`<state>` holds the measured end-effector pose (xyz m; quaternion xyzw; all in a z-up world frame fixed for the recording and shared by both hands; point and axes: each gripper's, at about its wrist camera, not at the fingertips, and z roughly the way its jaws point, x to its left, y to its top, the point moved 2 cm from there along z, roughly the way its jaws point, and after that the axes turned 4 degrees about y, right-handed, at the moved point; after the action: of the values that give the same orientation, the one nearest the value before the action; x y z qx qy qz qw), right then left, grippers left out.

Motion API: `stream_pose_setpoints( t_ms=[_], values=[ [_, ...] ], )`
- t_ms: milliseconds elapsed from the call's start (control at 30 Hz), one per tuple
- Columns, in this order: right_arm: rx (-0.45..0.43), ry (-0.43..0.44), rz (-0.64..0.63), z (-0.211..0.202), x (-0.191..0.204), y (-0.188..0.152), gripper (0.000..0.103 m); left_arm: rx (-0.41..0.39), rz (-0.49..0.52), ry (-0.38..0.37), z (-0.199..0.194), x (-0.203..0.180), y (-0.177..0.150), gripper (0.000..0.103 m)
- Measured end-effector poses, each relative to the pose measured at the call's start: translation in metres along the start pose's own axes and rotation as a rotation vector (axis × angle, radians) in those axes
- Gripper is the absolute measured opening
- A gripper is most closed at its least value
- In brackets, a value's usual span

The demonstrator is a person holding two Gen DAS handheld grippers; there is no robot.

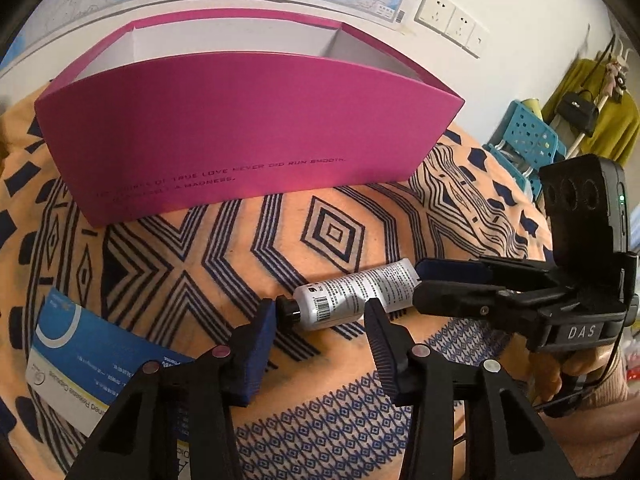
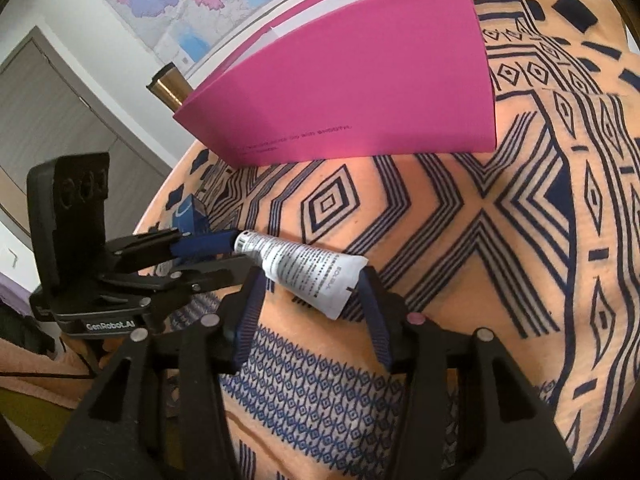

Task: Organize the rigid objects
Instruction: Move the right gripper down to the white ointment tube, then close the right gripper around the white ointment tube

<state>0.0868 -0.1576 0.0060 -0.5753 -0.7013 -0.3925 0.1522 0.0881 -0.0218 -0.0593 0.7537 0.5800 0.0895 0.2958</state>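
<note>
Blue-padded jaws, left gripper (image 1: pixel 320 320): partly open, straddling the cap end of the tube (image 1: pixel 354 295); the left pad sits just beside the black cap (image 1: pixel 289 309), the other pad beside the tube's body. Whether either pad presses, I cannot tell.
Right gripper (image 2: pixel 310 292): partly open too, its pads either side of the tube's flat crimped end; the right pad looks to touch the crimp corner, the left stands just off. No firm grip shows.
Tube: white with black print and a barcode, lying flat on the patterned cloth (image 1: pixel 332 236) between the two grippers, one at each end.
Pink box (image 1: pixel 248 128): open-topped, standing well beyond the tube on the same cloth; its inside looks bare as far as shows.
Blue carton (image 1: pixel 100 364): lying on the cloth to the left of the left gripper, untouched.
Step in hand: judged as the pick-up of the tube, both grippers set around it, not yet lifted.
Next move calls for: closing one pair of jaws squarely on the tube's body, since the cap end is round and may slip, then lifting it clear over the box's near wall.
</note>
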Motion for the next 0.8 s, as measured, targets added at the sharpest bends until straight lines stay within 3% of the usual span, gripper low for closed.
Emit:
stream_pose_setpoints(
  t_ms=[333,800],
  values=[
    [-0.032,0.034,0.042,-0.003,-0.006,0.001,0.051,0.002,-0.017,0.010,0.000,-0.001,0.000,0.045],
    [-0.082,0.002,-0.006,-0.012,0.007,0.009,0.051,-0.018,-0.045,0.017,-0.005,0.002,0.006,0.045]
  ],
)
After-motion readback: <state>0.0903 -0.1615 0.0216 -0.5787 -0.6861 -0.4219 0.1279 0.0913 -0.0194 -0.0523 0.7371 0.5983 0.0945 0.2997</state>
